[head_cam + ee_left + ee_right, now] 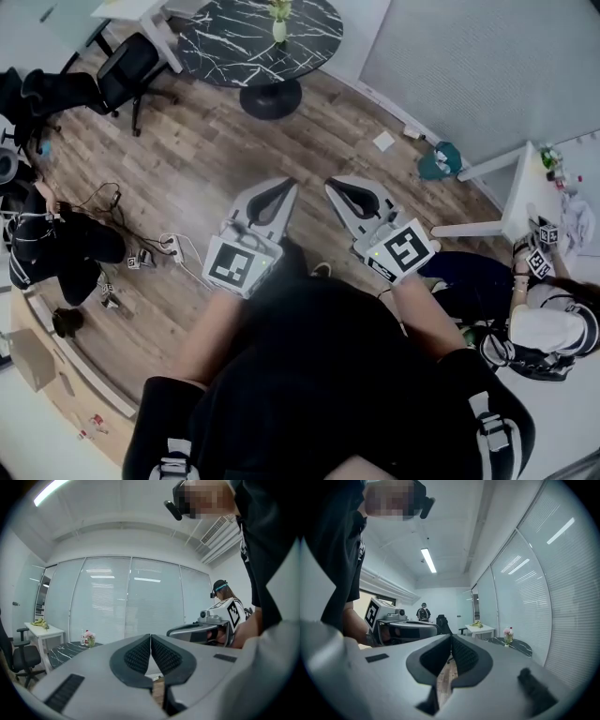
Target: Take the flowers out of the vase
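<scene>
Well away from both grippers, the flowers [279, 8] stand upright in a small pale vase [279, 32]. Their stems are vertical with pink blooms on top, so their long axis runs straight up from the round black marbled desk [225, 47]. The vase sits toward that desk's far side, with a glass wall [131, 602] and lowered blinds behind the desk. The desk rests on a single dark pedestal foot [270, 98] on a wood-plank floor [216, 150].

The left gripper [287, 182] and the right gripper [329, 183] hang side by side on the desk's near side. They are well apart from it with their tips toward it. Each has its jaws pressed together with nothing between them.

Just left of the desk stands a black office chair [127, 67]. Past the chair, a white desk [44, 631] carries bananas [39, 622]. On the floor to the round desk's near left, a power strip [171, 247] and cables lie beside a seated person [56, 246]. To the round desk's right, a teal object [439, 161] lies by the leg of a second white desk [525, 187], with a second person [548, 323] next to it.
</scene>
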A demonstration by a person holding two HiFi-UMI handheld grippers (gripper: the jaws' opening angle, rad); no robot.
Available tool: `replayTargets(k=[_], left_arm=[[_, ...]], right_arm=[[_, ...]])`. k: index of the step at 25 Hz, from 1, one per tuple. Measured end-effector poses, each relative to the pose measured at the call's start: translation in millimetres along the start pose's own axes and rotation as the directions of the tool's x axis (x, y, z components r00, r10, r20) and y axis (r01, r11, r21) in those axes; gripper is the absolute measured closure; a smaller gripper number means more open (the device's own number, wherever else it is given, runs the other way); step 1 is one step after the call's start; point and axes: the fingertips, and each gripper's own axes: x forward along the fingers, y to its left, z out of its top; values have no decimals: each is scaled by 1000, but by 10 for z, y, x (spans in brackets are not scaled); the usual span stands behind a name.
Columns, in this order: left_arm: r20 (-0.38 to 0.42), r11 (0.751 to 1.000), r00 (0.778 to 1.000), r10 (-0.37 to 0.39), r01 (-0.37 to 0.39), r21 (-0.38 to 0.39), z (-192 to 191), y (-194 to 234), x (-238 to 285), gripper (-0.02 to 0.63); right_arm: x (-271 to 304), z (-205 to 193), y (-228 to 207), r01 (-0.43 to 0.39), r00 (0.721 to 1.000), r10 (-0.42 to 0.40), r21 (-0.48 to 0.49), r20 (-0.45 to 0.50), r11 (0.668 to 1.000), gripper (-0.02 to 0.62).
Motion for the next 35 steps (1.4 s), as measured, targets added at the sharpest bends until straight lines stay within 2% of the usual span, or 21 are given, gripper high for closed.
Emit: replayTargets(k=[8,25,35], left_arm=[[-34,1000,999,-11,11,2,-76,574,131,592],[-33,999,999,-35,35,-8,-64,1809,580,592],[-31,998,998,-60,59,-19,-73,2175,737,592]], right_arm=[[589,-37,-220,-12,1000,12,20,-21,1000,575],[1780,40,-777,-13,999,14,23,-46,1000,575],[2144,43,-964,19,998,-17,32,-53,999,575]])
